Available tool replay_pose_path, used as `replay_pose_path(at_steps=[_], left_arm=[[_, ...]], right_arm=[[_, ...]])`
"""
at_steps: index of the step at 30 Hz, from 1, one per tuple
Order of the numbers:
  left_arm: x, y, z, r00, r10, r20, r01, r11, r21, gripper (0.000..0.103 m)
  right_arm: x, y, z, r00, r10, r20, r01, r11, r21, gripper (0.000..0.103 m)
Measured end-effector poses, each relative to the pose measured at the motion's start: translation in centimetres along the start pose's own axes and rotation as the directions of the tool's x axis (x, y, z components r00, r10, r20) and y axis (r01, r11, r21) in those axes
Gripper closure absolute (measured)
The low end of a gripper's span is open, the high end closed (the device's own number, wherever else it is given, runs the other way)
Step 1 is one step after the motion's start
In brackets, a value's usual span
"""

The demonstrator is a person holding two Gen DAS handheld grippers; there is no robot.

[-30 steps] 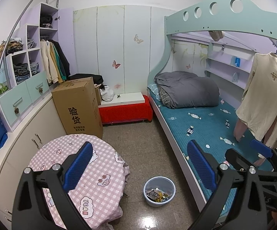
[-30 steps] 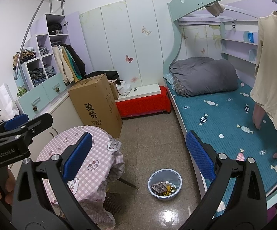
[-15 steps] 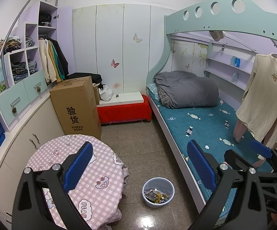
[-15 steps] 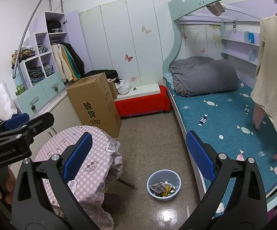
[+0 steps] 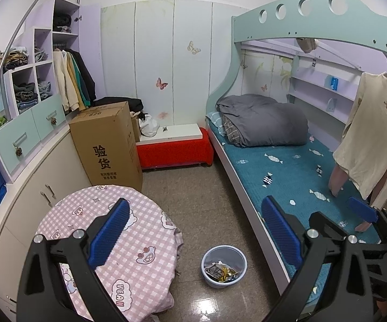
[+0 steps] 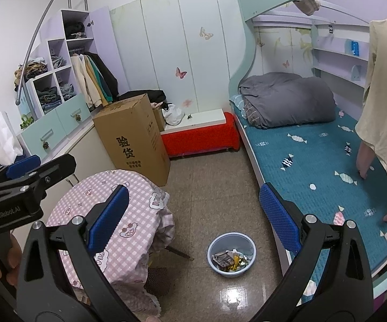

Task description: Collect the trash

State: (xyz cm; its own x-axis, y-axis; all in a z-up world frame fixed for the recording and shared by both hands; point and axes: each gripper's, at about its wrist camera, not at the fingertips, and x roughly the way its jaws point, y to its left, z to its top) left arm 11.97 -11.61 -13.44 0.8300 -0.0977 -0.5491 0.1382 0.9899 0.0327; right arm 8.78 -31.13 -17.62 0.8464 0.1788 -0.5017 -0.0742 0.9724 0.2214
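Keep both wide-open, empty grippers, left gripper [image 5: 196, 230] and right gripper [image 6: 194, 214], high, scanning floor and round table [image 5: 145, 230] near the trash-filled bin [image 5: 224, 265] for strays.

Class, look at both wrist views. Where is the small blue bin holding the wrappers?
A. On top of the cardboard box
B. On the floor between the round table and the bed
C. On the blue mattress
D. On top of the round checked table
B: the blue bin stands on the tiled floor, with the pink checked table on one side and the bed on the other; wrappers lie inside it.
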Motion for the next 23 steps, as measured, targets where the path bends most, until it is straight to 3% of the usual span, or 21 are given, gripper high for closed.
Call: replay_pose_path(at_steps=[15, 23], left_arm=[[3.3, 5.3, -0.5, 0.998, -0.009, -0.055, 0.007, 0.999, -0.039, 0.006], [7.1, 13.5, -2.9, 0.987, 0.022, -0.157, -0.043, 0.991, -0.127, 0.006]], right_arm=[[4.9, 4.6, -0.2, 0.996, -0.017, -0.083, 0.013, 0.999, -0.046, 0.007], [11.0, 11.0, -2.1, 0.98, -0.022, -0.199, -0.002, 0.992, -0.123, 0.007]])
